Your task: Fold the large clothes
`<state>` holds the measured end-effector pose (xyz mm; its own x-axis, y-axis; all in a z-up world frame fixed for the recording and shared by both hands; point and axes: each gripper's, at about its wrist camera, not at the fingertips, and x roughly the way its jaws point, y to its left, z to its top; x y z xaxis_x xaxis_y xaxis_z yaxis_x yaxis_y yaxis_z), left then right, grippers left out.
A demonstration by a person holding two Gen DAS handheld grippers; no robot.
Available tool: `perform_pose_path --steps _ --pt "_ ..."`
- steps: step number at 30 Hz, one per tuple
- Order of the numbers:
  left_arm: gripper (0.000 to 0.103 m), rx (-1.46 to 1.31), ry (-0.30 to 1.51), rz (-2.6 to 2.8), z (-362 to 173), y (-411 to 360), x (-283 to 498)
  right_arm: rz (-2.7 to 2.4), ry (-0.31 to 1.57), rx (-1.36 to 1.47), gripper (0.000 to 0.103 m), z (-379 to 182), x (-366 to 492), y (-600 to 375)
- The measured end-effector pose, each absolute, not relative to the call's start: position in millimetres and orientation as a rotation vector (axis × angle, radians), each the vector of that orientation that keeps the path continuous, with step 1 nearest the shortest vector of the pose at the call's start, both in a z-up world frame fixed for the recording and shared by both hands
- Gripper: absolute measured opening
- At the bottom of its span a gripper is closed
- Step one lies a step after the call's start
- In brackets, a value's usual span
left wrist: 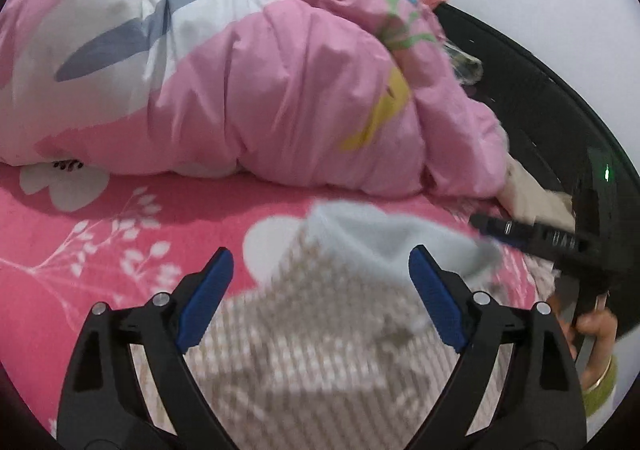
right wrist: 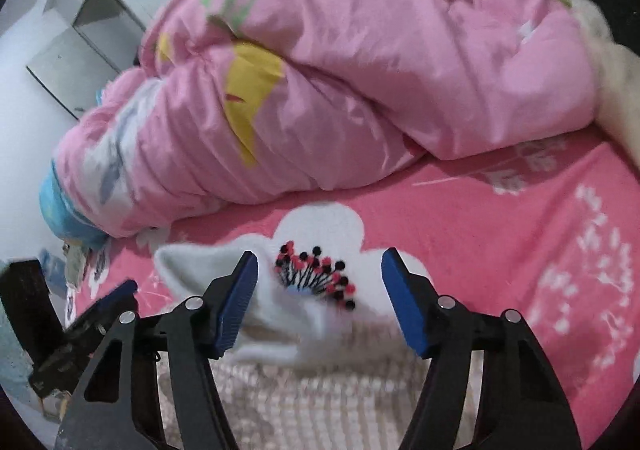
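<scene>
A beige knitted garment (left wrist: pixel 312 362) with a pale blue-white fleecy part (left wrist: pixel 384 238) lies on the pink flowered bedsheet (left wrist: pixel 120 218). My left gripper (left wrist: pixel 322 290) is open just above it, blue pads on either side. In the right wrist view the same garment (right wrist: pixel 304 394) lies below my right gripper (right wrist: pixel 320 298), which is open, its white fleecy part (right wrist: pixel 192 270) bunched at the left finger. The right gripper also shows at the right edge of the left wrist view (left wrist: pixel 532 234). The left gripper shows at the lower left of the right wrist view (right wrist: pixel 100 314).
A big pink quilt (left wrist: pixel 260 90) is heaped across the back of the bed, also in the right wrist view (right wrist: pixel 340 82). A dark headboard (left wrist: pixel 540 90) runs along the right. A white cabinet (right wrist: pixel 92 18) stands by the wall.
</scene>
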<state>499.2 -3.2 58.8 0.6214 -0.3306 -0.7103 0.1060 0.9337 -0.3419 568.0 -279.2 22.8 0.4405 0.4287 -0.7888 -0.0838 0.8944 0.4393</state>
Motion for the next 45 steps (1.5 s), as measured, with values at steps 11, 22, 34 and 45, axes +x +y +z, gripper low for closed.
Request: perform_pose_path --steps 11,22,34,45 --pt "0.040 -0.146 0.863 -0.294 52 -29 495 0.551 1.069 0.200 0.022 13 481 -263" --pt "0.029 -0.009 0.928 -0.335 26 -30 399 0.541 1.030 -0.020 0.023 26 399 -267" --pt "0.029 -0.188 0.926 -0.322 13 17 370 0.627 1.136 0.227 0.028 -3 486 -191" --pt "0.030 -0.303 0.847 -0.421 39 4 395 0.553 1.053 -0.184 0.032 -16 400 -166"
